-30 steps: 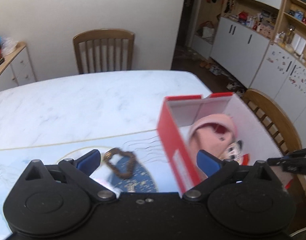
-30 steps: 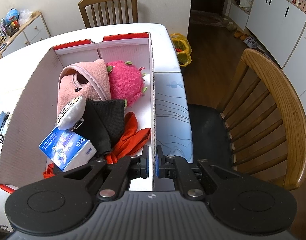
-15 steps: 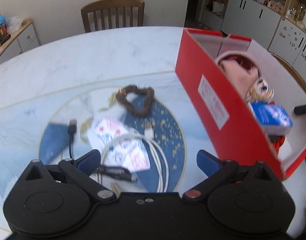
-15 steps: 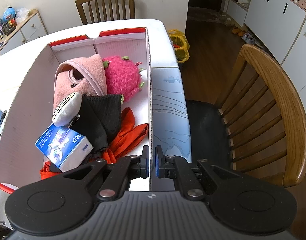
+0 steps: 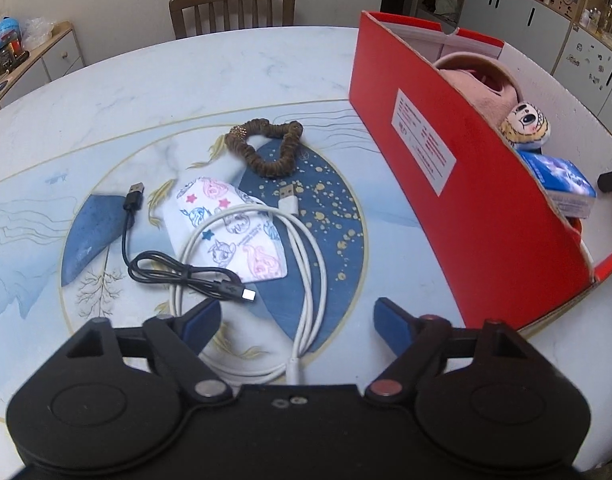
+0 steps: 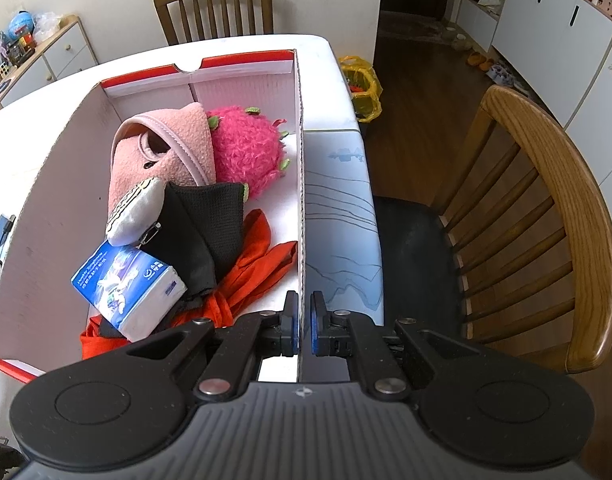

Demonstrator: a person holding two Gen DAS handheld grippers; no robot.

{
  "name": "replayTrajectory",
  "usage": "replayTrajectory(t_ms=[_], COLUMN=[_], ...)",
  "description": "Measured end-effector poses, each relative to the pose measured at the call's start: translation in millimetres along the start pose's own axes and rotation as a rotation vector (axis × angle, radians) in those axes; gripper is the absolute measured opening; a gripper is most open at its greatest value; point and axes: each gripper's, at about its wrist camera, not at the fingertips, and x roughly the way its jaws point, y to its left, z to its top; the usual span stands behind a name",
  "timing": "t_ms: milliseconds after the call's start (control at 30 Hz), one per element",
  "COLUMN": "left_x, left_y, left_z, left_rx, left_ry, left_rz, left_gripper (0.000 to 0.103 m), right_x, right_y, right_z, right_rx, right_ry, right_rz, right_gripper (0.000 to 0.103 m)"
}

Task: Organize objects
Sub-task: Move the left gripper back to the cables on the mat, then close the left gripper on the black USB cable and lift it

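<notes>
Left gripper (image 5: pixel 296 318), jaws just narrowing and empty, straddles the white USB cable (image 5: pixel 306 264) on the table beside the red box (image 5: pixel 466 184); should bunch all loops before pinching, while right gripper (image 6: pixel 302 326) clamps the box wall.

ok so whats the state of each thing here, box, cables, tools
red box: open-topped, part filled
right tool: shut on the box's wall
left tool: open, jaws just closing in, white cable loop between them, not gripped
white cable: coiled, on table
black cable: loose on table
scrunchie: flat on table
</notes>
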Motion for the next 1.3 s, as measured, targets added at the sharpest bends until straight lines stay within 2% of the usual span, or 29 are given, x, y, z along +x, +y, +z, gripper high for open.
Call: replayTrajectory(t_ms=[167, 300, 533, 600, 667, 767, 900, 967, 1267, 1300], left_x=[4, -1, 8, 13, 17, 16, 16, 16, 12, 11], left_y=[-4, 1, 30, 40, 48, 48, 46, 47, 50, 50], left_z=[-2, 1, 21, 24, 25, 26, 25, 23, 18, 18], left_rx=[0.012, -0.004, -0.116, -0.18, -0.243, -0.246, -0.231, -0.23, -0.243, -0.246], left_ry=[0.006, -0.033, -0.028, -0.008, 0.001, -0.004, -0.004, -0.002, -0.024, -0.028], left_rz=[0.0, 0.028, 0.122, 0.12, 0.117, 0.126, 0.157, 0.17, 0.185, 0.189], left_gripper=[0.074, 0.074, 0.067, 0.06, 0.059, 0.058, 0.046, 0.044, 0.013, 0.012], right_x=[1, 1, 3, 3, 3, 3, 3, 4, 4, 3], right_y=[0, 0, 2, 3, 3, 2, 1, 1, 2, 2], right_z=[-1, -1, -1, -1, -1, -1, -1, -1, -1, 0], right_rx=[-0.002, -0.003, -0.007, -0.008, -0.007, -0.004, -0.001, 0.002, 0.0, 0.001], right_ry=[0.002, 0.004, 0.005, 0.005, 0.006, 0.004, 0.005, 0.005, 0.003, 0.002], right_rz=[0.0, 0.002, 0.005, 0.004, 0.005, 0.003, 0.002, 0.003, 0.003, 0.003], right_gripper=[0.006, 0.006, 0.006, 0.006, 0.006, 0.006, 0.006, 0.006, 0.006, 0.006])
